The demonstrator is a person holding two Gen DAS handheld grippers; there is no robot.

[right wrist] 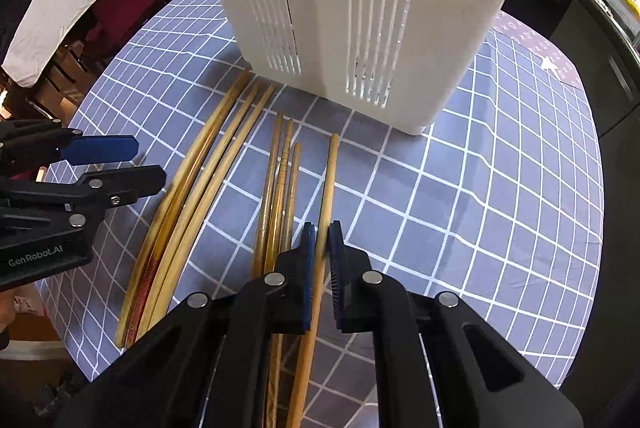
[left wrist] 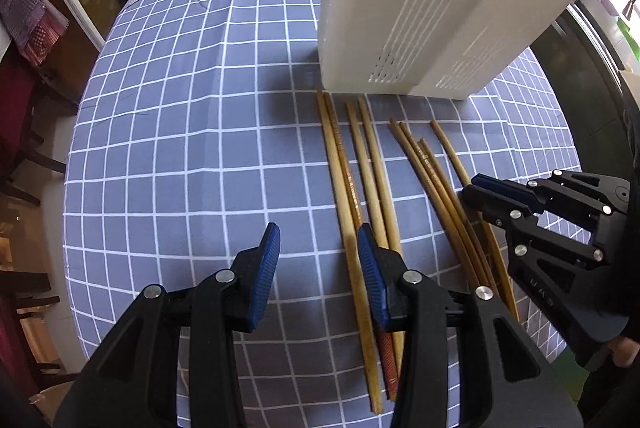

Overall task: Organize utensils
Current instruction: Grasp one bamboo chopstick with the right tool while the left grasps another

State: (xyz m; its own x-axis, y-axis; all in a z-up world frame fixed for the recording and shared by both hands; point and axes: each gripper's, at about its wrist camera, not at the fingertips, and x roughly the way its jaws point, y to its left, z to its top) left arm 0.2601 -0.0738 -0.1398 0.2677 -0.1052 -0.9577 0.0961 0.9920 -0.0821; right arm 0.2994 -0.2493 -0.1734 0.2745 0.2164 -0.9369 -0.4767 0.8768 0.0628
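Right now your right tool (right wrist: 319,252) has its jaws drawn almost together around a single chopstick (right wrist: 328,184), the outermost one on the right of the spread, with its blue pads (right wrist: 308,256) on either side of the shaft. Whether they already press on the wood I cannot tell; the stick looks level with its neighbours, so it seems not yet lifted. Picking the lone outer stick makes sense: nothing crowds it on the right, so the pads can close without dragging a neighbour.

Your left tool (left wrist: 318,270) is spread wide and grips nothing. It hovers over the left group (left wrist: 352,188) of four sticks, one pad above them, the other above bare cloth, probably waiting its turn.

Between those lies a middle bunch (right wrist: 280,188) of three, close beside the stick you are on. All of them lie roughly parallel with their far tips toward the holder (right wrist: 360,8), the tall white slotted bin standing upright on the surface (right wrist: 500,196) just beyond them. That alignment likely lets you lift each stick, tip it upright and drop it in from above. The holder's opening is out of view.
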